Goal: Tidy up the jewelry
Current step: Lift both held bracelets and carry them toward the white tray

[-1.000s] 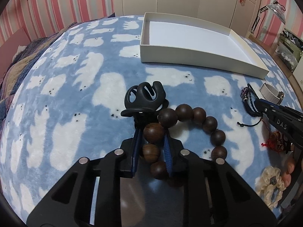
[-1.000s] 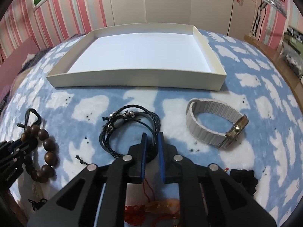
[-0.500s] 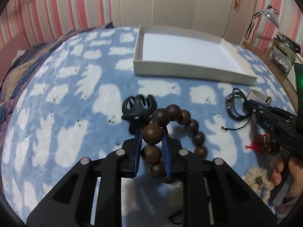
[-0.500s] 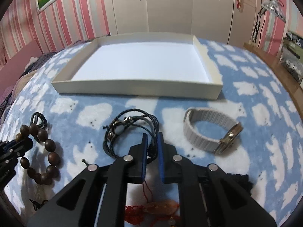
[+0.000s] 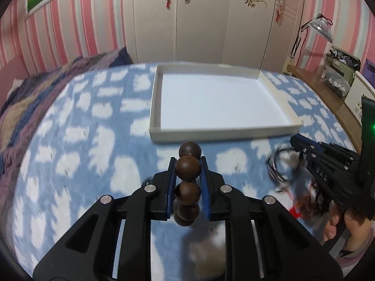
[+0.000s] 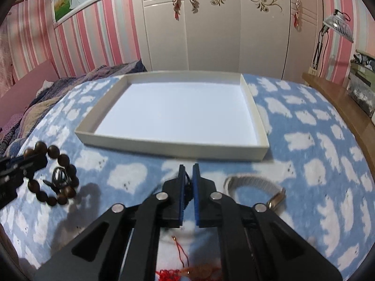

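My left gripper (image 5: 187,164) is shut on a dark wooden bead bracelet (image 5: 188,172) and holds it above the bed; it hangs in the right wrist view (image 6: 56,157) with a black hair claw (image 6: 59,178) caught on it. My right gripper (image 6: 188,171) is shut on a black braided cord bracelet (image 5: 279,166), lifted off the blanket; between the fingers only a bit of cord (image 6: 187,187) shows. An empty white tray (image 5: 218,131) lies ahead on the blue blanket, and its rim shows in the right wrist view (image 6: 178,146).
A grey-strap watch (image 6: 255,182) lies on the blanket right of my right gripper. A red knotted charm (image 6: 185,274) lies below it. A wooden side table (image 6: 339,100) with boxes stands at the right. Wardrobe doors are behind the bed.
Both grippers have risen and tilted up, each lifting its bracelet off the blanket. The tray now sits nearer the middle of both views. The hair claw has come up with the beads.
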A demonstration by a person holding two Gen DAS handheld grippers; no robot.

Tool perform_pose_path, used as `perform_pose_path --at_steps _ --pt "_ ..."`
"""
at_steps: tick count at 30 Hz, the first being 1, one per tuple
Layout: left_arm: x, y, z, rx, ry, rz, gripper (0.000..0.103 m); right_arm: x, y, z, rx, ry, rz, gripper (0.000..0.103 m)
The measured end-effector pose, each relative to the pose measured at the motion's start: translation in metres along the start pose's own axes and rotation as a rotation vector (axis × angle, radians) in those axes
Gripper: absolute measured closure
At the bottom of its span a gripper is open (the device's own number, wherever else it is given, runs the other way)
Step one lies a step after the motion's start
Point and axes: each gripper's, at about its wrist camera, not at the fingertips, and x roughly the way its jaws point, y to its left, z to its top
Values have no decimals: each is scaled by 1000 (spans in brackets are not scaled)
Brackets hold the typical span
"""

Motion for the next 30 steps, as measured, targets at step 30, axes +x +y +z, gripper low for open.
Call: perform_pose_path --at_steps 30 --pt "4 -1 69 0 -44 -95 85 53 -13 -7 8 198 34 99"
